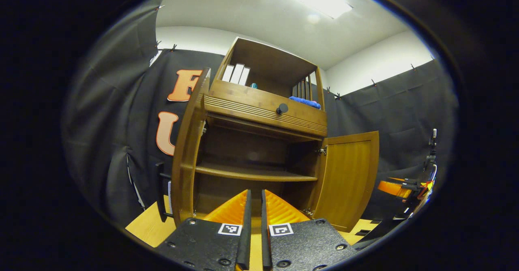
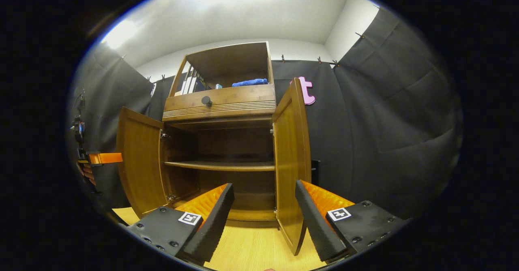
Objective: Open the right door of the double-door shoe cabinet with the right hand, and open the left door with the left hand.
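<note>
The wooden shoe cabinet (image 1: pixel 259 101) stands with both lower doors swung out. In the left gripper view the left door (image 1: pixel 187 141) shows edge-on, its black handle (image 1: pixel 160 190) on the outer side, and the right door (image 1: pixel 348 178) hangs open farther right. My left gripper (image 1: pixel 256 200) is shut with nothing between its fingers, low in front of the open compartment. In the right gripper view the left door (image 2: pixel 140 161) and right door (image 2: pixel 290 153) are both open. My right gripper (image 2: pixel 264 184) is open, and the right door's lower edge shows between its fingers, untouched.
Inside is one bare shelf (image 2: pixel 221 165). Above it sits a drawer with a black knob (image 2: pixel 206 100), and an open top shelf holds books (image 1: pixel 237 73) and a blue cloth (image 2: pixel 249 82). The floor (image 2: pixel 251 246) is light wood. Black cloth walls surround the cabinet.
</note>
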Demonstrator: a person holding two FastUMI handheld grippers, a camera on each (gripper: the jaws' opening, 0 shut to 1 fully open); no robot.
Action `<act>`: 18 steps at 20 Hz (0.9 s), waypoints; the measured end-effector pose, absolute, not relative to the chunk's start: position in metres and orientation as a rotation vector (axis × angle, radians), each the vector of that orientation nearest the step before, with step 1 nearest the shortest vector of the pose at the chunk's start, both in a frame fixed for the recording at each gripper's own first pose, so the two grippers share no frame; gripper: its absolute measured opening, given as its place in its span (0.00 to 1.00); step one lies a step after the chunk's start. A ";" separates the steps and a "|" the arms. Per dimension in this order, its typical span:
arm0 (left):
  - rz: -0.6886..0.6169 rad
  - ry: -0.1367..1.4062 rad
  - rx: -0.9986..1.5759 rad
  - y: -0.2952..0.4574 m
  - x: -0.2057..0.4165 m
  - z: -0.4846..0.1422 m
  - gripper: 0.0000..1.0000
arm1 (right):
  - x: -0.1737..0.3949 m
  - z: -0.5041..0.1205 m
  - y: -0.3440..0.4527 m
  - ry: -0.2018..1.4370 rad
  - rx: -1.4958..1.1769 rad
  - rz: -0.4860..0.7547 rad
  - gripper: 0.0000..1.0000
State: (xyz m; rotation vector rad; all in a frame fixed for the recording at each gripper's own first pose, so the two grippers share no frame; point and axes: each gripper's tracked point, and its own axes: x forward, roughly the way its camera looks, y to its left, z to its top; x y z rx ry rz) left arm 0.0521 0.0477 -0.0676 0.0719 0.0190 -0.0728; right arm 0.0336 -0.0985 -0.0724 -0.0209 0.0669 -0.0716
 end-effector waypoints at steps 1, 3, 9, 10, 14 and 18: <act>-0.077 0.023 0.074 0.042 0.058 -0.072 0.15 | 0.034 -0.072 -0.094 0.068 -0.017 -0.060 1.00; -0.076 0.028 0.086 0.035 0.066 -0.079 0.20 | 0.033 -0.074 -0.087 0.080 -0.015 -0.035 0.89; -0.057 0.048 0.095 0.023 0.087 -0.089 0.43 | 0.042 -0.085 -0.082 0.126 -0.015 -0.002 0.89; -0.052 0.048 0.106 0.023 0.089 -0.089 0.53 | 0.044 -0.084 -0.083 0.129 -0.013 0.004 0.89; -0.056 0.051 0.137 0.019 0.095 -0.092 0.87 | 0.050 -0.080 -0.084 0.110 0.000 0.010 0.98; -0.042 0.038 0.154 0.023 0.098 -0.089 0.95 | 0.050 -0.073 -0.086 0.090 -0.009 0.002 0.89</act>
